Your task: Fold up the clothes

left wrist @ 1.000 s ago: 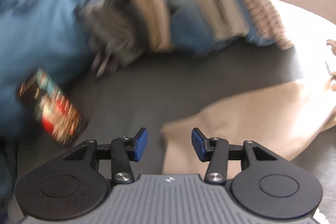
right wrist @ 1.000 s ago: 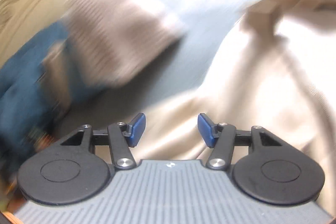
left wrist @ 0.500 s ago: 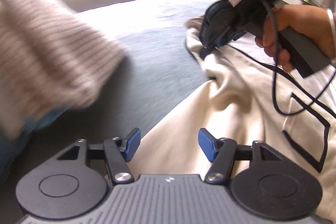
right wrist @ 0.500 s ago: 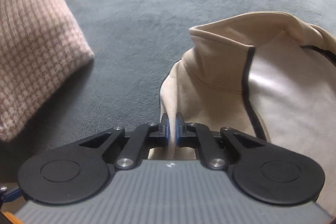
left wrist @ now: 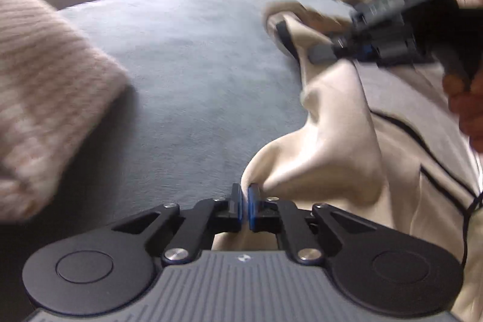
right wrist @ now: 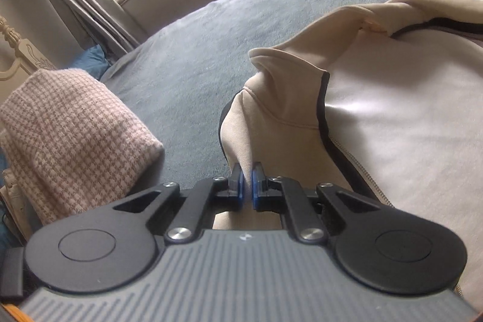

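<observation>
The left gripper (left wrist: 244,205) – wide open half a second ago – now pinches a fold of the cream jacket (left wrist: 326,153). The jacket's edge rises higher off the grey blanket (left wrist: 193,74).

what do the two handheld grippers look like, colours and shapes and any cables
Both match: the left gripper and right gripper have black linkage arms with silver pivot screws, round black discs either side, a ribbed grey body with a small white logo, and blue-padded jaws. In the left view, the right gripper trails a thin black cable.
</observation>
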`<state>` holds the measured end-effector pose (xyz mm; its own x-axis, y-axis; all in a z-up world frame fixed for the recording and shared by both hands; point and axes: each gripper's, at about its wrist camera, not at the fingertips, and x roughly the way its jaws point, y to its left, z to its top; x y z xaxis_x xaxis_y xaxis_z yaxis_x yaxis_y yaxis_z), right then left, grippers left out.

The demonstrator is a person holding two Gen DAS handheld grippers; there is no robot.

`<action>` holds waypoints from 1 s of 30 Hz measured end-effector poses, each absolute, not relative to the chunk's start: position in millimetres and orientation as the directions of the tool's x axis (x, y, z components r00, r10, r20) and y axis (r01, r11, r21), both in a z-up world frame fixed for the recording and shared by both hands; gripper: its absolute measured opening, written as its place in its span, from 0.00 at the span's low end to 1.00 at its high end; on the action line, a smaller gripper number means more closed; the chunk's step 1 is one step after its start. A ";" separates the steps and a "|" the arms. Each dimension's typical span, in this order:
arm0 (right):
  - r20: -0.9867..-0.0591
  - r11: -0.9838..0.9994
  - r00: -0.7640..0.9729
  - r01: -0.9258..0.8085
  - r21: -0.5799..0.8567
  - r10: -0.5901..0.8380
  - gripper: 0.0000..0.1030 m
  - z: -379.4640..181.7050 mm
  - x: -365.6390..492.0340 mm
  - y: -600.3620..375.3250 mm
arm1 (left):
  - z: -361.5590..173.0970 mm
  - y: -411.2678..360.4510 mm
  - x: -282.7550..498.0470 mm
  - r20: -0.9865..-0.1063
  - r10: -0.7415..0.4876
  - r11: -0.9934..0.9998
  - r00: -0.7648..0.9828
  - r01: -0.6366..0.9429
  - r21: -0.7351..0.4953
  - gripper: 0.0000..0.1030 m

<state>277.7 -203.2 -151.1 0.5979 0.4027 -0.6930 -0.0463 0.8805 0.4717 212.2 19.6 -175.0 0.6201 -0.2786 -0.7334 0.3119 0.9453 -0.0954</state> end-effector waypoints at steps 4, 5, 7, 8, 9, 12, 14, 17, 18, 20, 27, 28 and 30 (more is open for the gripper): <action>-0.653 0.851 0.606 -0.078 0.520 0.455 0.10 -160.6 284.7 -190.6 | -165.4 52.3 190.6 -0.715 -0.182 0.983 0.675 0.104 -0.152 0.04; -0.647 0.842 0.601 -0.085 0.532 0.470 0.10 -165.0 288.6 -185.2 | -167.4 57.2 187.7 -0.721 -0.166 0.985 0.673 0.071 -0.160 0.03; -0.636 0.830 0.593 -0.104 0.548 0.494 0.16 -177.0 299.1 -172.4 | -177.2 61.7 185.4 -0.742 -0.146 0.986 0.654 0.036 -0.162 0.03; -0.647 0.841 0.589 -0.109 0.530 0.484 0.23 -184.2 305.4 -165.7 | -182.1 63.9 184.3 -0.752 -0.136 0.987 0.644 0.019 -0.163 0.03; -0.659 0.851 0.584 -0.114 0.512 0.474 0.24 -191.3 311.7 -159.0 | -187.1 66.2 183.1 -0.763 -0.127 0.987 0.634 0.001 -0.163 0.03; -0.689 0.885 0.593 -0.092 0.455 0.416 0.25 -190.5 319.1 -156.7 | -183.1 61.8 180.1 -0.750 -0.111 0.990 0.652 0.010 -0.137 0.03; -0.651 0.874 0.623 -0.116 0.471 0.434 0.25 -175.4 311.9 -163.3 | -183.3 63.6 178.9 -0.751 -0.113 0.989 0.651 0.005 -0.145 0.03; -0.677 0.893 0.594 -0.188 0.409 0.435 0.23 -165.7 311.1 -157.1 | -187.8 64.0 180.1 -0.754 -0.112 0.989 0.647 0.001 -0.145 0.03; -0.699 0.903 0.574 -0.215 0.372 0.425 0.23 -167.6 315.2 -150.7 | -187.7 63.2 179.7 -0.755 -0.108 0.990 0.647 0.001 -0.141 0.03; -0.742 0.922 0.547 -0.242 0.302 0.387 0.21 -179.0 328.9 -137.1 | -187.6 61.6 178.7 -0.755 -0.102 0.991 0.647 0.002 -0.133 0.03; -0.741 0.895 0.546 -0.038 0.445 0.392 0.03 -210.8 381.7 -164.4 | -186.6 64.1 170.1 -0.761 -0.089 0.992 0.643 -0.010 -0.124 0.04; -0.725 0.881 0.551 -0.042 0.471 0.413 0.04 -206.2 378.3 -169.1 | -186.3 65.0 170.3 -0.763 -0.091 0.992 0.640 -0.013 -0.129 0.04; -0.691 0.852 0.562 -0.049 0.521 0.454 0.08 -196.9 371.5 -178.6 | -186.7 67.0 170.4 -0.764 -0.098 0.990 0.638 -0.015 -0.139 0.04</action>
